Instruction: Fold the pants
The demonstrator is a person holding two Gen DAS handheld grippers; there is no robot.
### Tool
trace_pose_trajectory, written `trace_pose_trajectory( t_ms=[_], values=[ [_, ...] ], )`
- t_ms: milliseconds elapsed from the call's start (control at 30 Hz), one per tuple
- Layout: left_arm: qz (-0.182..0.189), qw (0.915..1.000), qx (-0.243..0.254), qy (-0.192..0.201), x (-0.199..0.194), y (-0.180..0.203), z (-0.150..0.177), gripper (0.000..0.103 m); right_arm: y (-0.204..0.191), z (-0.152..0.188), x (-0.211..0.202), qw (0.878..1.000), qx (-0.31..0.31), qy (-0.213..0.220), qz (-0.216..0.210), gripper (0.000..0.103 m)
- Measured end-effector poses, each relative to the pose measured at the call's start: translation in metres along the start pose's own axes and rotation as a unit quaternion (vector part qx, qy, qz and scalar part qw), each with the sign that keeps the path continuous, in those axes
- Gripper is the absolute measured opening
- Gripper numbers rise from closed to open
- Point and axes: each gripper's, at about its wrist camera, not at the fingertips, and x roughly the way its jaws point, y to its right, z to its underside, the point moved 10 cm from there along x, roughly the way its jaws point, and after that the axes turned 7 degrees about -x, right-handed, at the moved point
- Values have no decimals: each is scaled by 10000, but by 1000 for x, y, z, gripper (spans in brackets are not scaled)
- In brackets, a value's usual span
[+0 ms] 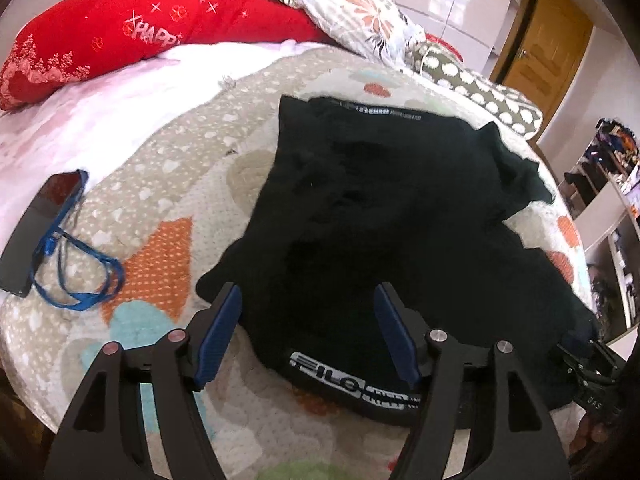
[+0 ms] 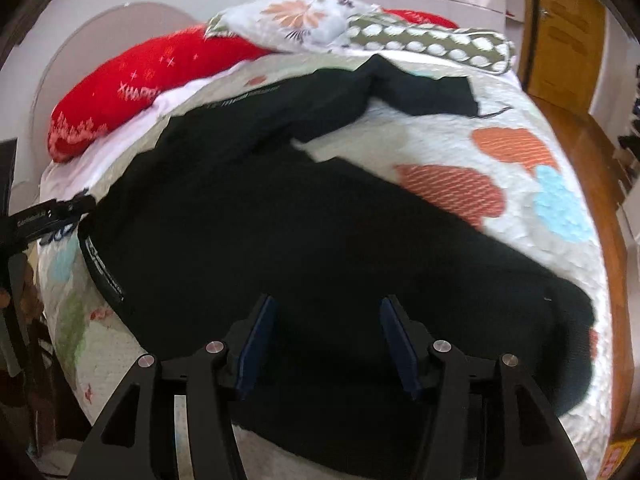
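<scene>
Black pants (image 1: 360,200) lie spread and rumpled on a patterned quilt (image 1: 168,184) on a bed. Their waistband (image 1: 348,384), marked with white lettering, lies at the near edge in the left wrist view. My left gripper (image 1: 307,292) hangs just above that waistband end, open, its blue pads (image 1: 218,336) apart with fabric lying below the gap and nothing pressed. In the right wrist view the pants (image 2: 280,220) run from the waistband (image 2: 100,264) at the left to the legs at the back right. My right gripper (image 2: 328,300) is open over the black cloth.
A dark phone (image 1: 36,224) with a blue lanyard (image 1: 80,280) lies on the quilt at the left. A red pillow (image 1: 140,36), floral pillow (image 1: 360,12) and dotted bolster (image 1: 480,92) line the head. Beyond are a wooden door (image 1: 540,52) and shelves (image 1: 608,200).
</scene>
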Motion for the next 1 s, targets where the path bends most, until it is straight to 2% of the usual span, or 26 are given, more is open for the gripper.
trace_pose_trajectory(
  t_ms=[100,167,267,400,567,700,867,1000],
  values=[
    [-108,9999,-19,-75,11,-3,5,75,-4,1,10,10000,-56,-28,-32,67],
    [-119,9999,-13,-111,13,-4,5,81,-4,-2,10,9999,-87,-53,-68,69],
    [-43,9998,89,-175,11,-1,-1,81,-2,-24,4,9997,-153,78,-188,68],
    [229,9997,59,-113,7,5,-30,85,11,-80,5,9985,-367,399,58,73],
    [278,9989,370,-66,24,19,-71,87,26,-149,30,9971,-444,588,173,77],
    [391,9975,484,-340,55,33,-98,87,32,-205,54,9948,-601,778,282,77],
    [711,9953,414,-516,86,54,-137,87,55,-245,86,9931,-608,767,651,80],
    [525,9966,42,-632,108,52,-155,87,81,-268,121,9946,-251,637,781,81]
  ],
)
